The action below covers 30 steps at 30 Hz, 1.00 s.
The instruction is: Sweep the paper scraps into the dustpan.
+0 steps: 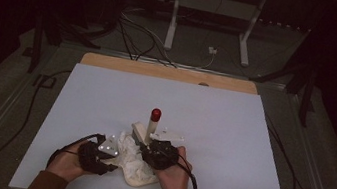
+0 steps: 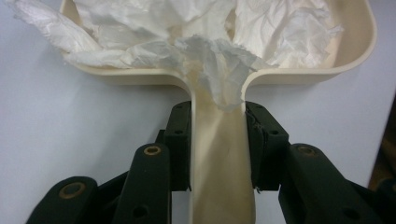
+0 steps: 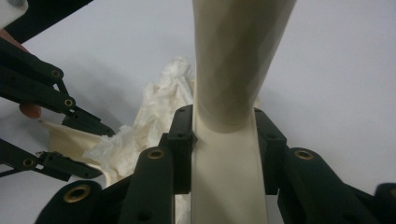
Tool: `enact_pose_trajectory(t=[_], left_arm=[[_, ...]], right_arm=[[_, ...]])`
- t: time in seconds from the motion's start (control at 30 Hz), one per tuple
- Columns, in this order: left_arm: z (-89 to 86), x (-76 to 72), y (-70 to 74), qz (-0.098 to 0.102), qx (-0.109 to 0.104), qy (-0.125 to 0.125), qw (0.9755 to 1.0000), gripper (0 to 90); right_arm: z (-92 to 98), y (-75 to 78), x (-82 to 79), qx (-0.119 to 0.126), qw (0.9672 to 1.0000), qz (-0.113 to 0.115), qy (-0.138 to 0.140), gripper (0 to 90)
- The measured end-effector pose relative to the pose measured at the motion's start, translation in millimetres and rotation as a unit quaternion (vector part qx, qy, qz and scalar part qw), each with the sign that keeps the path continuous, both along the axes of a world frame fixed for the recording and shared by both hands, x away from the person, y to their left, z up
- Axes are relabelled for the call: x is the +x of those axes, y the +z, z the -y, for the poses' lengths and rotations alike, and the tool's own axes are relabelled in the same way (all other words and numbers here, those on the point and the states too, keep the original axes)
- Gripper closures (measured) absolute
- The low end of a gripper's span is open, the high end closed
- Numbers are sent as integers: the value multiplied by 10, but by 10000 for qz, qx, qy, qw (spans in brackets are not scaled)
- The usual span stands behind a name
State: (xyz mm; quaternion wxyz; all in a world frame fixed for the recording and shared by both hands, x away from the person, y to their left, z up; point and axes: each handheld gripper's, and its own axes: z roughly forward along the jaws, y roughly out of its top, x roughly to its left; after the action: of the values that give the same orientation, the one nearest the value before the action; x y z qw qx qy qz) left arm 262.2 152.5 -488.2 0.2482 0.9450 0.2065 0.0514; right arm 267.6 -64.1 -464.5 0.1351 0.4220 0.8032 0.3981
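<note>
Two grippers worked close together over a cream dustpan [image 1: 136, 176] that lay on the white table [image 1: 231, 134], near the table's front edge. The left gripper [image 2: 218, 140] was clamped on the dustpan handle [image 2: 219, 177], one black jaw pressed against each side of it, as the left gripper view showed. Crumpled white tissue paper [image 2: 205, 51] filled the dustpan tray and spilled over its rim, with one torn piece hanging down onto the top of the handle. In the high view the person's left hand [image 1: 68, 160] held that gripper just left of the dustpan, its grey plate beside the paper heap.

The right gripper [image 3: 223, 140] was clenched on a cream brush handle [image 3: 233, 70], the jaws closed against its flat lower part where it widened into a rounder shaft. In the high view this brush [image 1: 139, 131] stood tilted just behind the dustpan, touching the paper pile, and the right hand [image 1: 172, 176] sat just right of the dustpan. The right gripper view also showed the other gripper's black linkage at its left, next to the dustpan and the tissue.

Behind the dustpan and a little toward the table's middle, a small upright bottle with a red cap [image 1: 154, 121] stood apart from the paper.
</note>
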Motion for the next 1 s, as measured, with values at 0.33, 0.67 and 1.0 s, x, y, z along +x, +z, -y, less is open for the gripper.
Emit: enact_pose_trajectory(t=[0.33, 0.67, 1.0], left_arm=[[152, 92, -16, 118, -274, 168, 9994, 671], [156, 124, -27, 206, -331, 278, 9989, 670], [109, 123, -65, 267, -409, 352, 9982, 670]], right_arm=[[74, 4, 97, -151, 9998, 67, -66, 671], [189, 98, 251, -267, 9995, 171, -73, 670], [387, 208, 376, -124, 9990, 267, -336, 670]])
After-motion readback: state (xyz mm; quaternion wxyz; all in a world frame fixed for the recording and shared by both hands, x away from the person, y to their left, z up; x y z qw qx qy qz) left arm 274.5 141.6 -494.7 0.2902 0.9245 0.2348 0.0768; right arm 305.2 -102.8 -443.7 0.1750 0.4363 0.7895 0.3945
